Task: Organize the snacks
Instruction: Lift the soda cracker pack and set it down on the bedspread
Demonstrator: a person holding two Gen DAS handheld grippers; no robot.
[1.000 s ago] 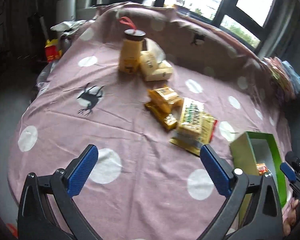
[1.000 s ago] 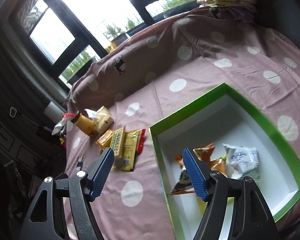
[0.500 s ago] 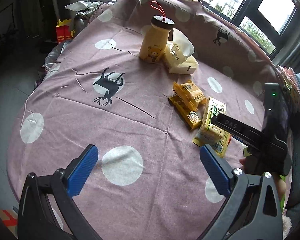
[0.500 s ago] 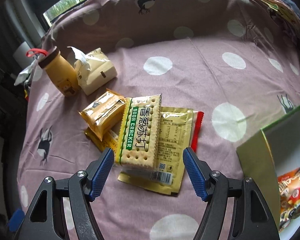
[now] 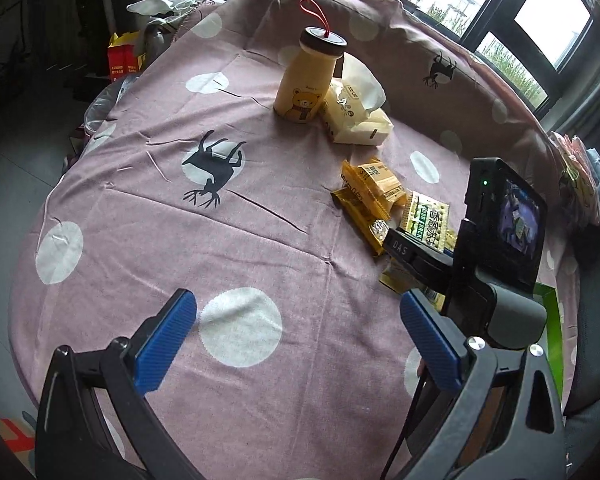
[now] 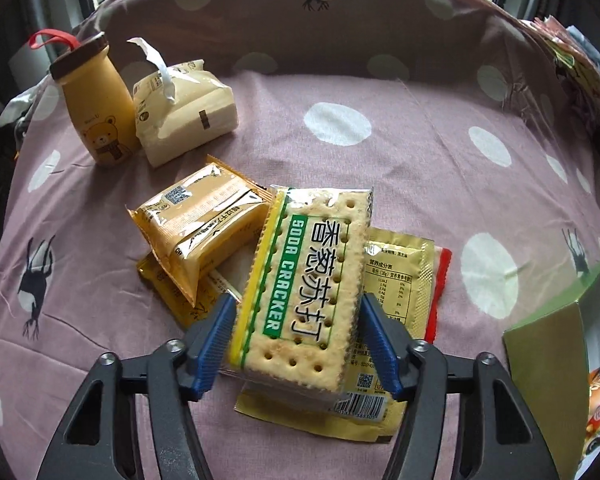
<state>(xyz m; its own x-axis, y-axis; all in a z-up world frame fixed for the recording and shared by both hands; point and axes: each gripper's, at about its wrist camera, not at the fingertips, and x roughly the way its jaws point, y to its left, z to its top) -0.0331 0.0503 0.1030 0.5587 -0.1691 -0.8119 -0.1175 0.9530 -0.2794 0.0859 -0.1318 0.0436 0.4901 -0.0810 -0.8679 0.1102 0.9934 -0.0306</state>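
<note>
The right gripper point(image 6: 298, 344) is down low over the snack pile, its two blue pads on either side of the soda cracker pack point(image 6: 306, 280). The left pad looks to be against the pack's yellow edge; the right pad is at the other edge, contact hard to confirm, so it straddles the pack closely rather than clearly squeezing it. The pack lies slanted on top of a flat gold sachet point(image 6: 396, 280) with a red edge, and beside two yellow wrapped snacks point(image 6: 196, 224), one stacked on the other.

The left gripper point(image 5: 296, 332) hangs above the pink spotted tablecloth point(image 5: 260, 240), jaws spread wide and holding nothing, over a white dot and well short of the snacks.

The left wrist view gives the right tool from outside: its black body with a small lit screen point(image 5: 504, 236) reaches in from the right and covers part of the cracker pack point(image 5: 428, 224). It also shows only a sliver of the green box point(image 5: 550, 312) behind that tool. The right wrist view shows the box's point(image 6: 556, 328) corner at the right edge, with colourful packets point(image 6: 598, 412) inside.

Both views catch the yellow bear bottle point(image 5: 308, 80) standing upright with a red loop on its dark cap, touching a tissue pack point(image 5: 356, 120) at the far side.
</note>
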